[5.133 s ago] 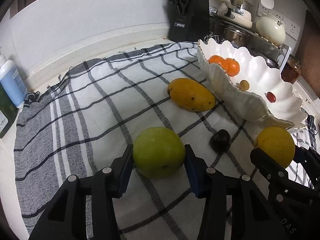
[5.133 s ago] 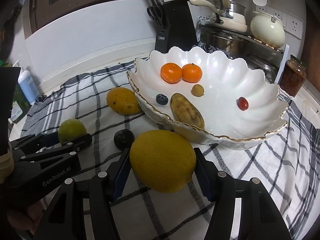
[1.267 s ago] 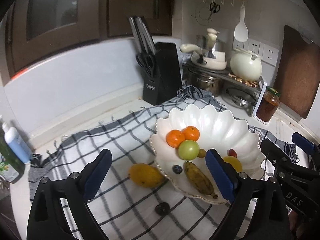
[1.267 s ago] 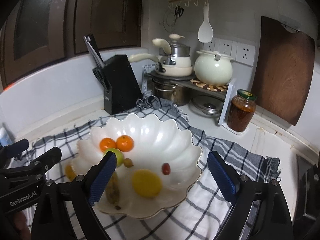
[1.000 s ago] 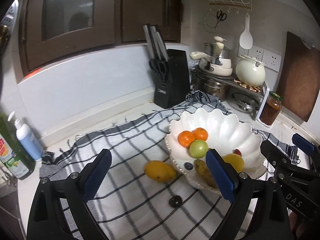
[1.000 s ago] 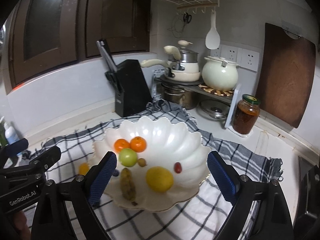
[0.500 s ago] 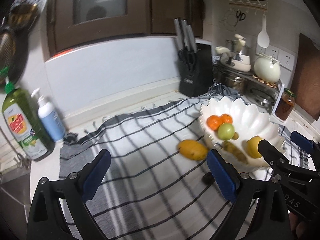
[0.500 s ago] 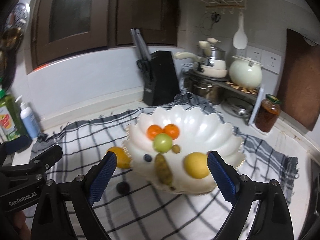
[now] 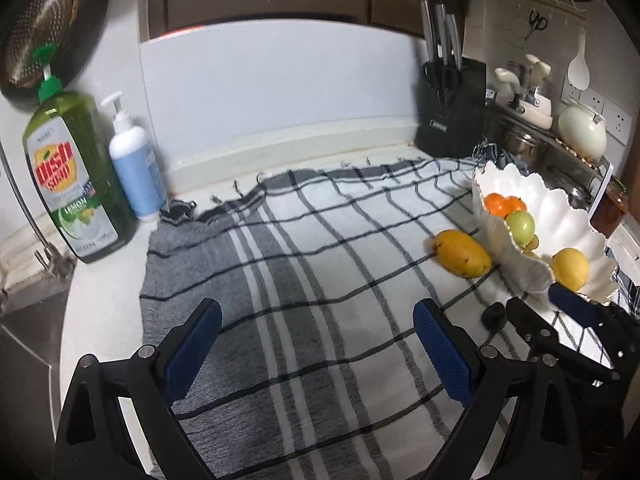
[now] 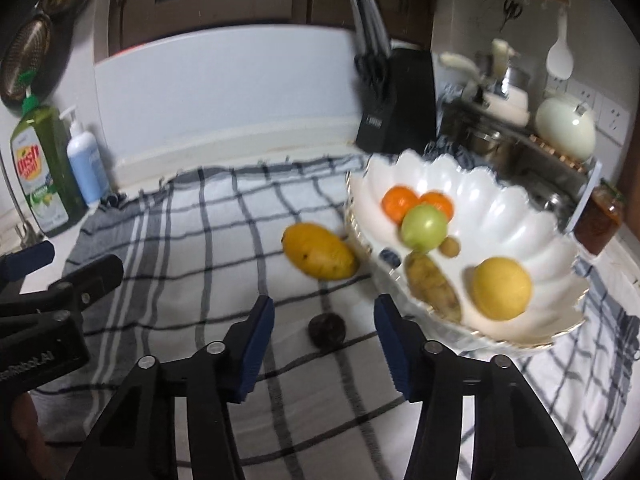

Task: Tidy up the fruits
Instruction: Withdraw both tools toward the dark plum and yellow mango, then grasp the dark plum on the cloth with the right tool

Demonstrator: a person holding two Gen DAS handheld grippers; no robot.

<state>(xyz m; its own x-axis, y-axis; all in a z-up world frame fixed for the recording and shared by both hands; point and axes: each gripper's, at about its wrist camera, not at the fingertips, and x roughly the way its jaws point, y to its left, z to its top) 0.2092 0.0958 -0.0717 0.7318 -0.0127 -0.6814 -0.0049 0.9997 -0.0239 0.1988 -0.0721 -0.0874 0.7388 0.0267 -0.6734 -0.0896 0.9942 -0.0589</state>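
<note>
A white scalloped bowl [image 10: 516,216] holds two oranges [image 10: 399,203], a green apple [image 10: 424,227], a yellow citrus [image 10: 501,288], a brown banana [image 10: 432,283] and small fruits. A yellow mango [image 10: 318,256] lies on the checked cloth just left of the bowl. A small dark fruit [image 10: 327,329] lies on the cloth right in front of my open, empty right gripper [image 10: 324,320]. My left gripper [image 9: 316,324] is open and empty over bare cloth, left of the mango [image 9: 462,253] and bowl [image 9: 560,216].
A green dish-soap bottle [image 9: 76,184] and a white-and-blue pump bottle [image 9: 134,164] stand at the far left by a sink edge. A black knife block [image 9: 450,110], pots, a kettle [image 9: 582,130] and a jar [image 9: 608,208] stand behind the bowl.
Both grippers have let go of the apple and the yellow citrus, which now lie in the bowl. Both have swung left and lower; the right gripper's jaws have narrowed near the dark fruit.
</note>
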